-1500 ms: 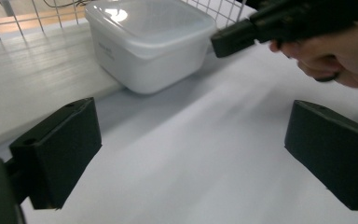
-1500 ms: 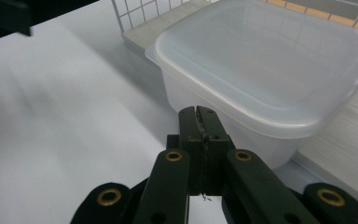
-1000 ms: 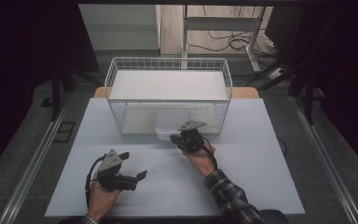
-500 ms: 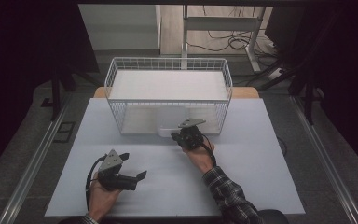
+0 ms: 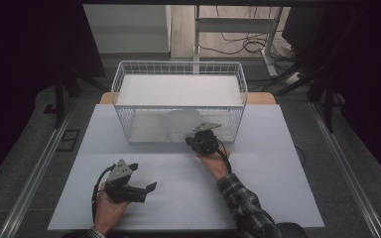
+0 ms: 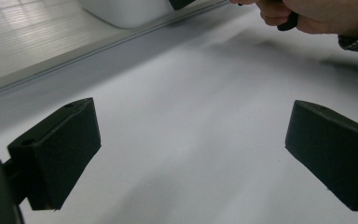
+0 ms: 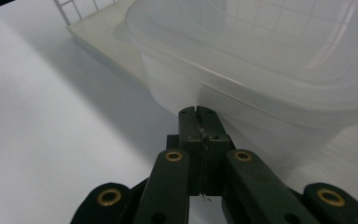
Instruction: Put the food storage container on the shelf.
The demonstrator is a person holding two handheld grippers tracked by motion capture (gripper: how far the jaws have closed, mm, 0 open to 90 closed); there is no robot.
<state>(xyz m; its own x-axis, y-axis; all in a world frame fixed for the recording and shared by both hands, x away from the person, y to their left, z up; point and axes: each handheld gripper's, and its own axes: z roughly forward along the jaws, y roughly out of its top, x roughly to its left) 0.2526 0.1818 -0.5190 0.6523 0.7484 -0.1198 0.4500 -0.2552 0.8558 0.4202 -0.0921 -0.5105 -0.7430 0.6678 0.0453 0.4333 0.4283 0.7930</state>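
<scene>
Translucent plastic: one container (image 7: pixel 261 70), a lidless-looking tub with a thick rim, standing at the near edge of the wire basket (image 5: pixel 129 89), its wall just ahead of the right claw's tips.
Container in the high view: one pale tub (image 5: pixel 182 124) against the basket's near wall; whether it sits inside or in front of the mesh cannot be told.
Wire basket: one, white, rectangular, at the far middle of the table (image 5: pixel 278 198).
Right claw (image 5: pixel 192 140): one, held by the right hand (image 5: pixel 213 161) just in front of the basket; in the right gripper view its jaws (image 7: pixel 198 116) are pressed together with nothing between them, tips close to the container's wall; contact cannot be told.
Left claw (image 5: pixel 146 181): one, held by the left hand (image 5: pixel 110 208), well apart from the basket, nearer the person; in the left gripper view its two black jaws stand wide apart over bare table, gripping nothing.
Table: one, white-topped.
Sleeve: one plaid sleeve (image 5: pixel 243 203) on the right forearm.
Hands counted: two, one per claw.
</scene>
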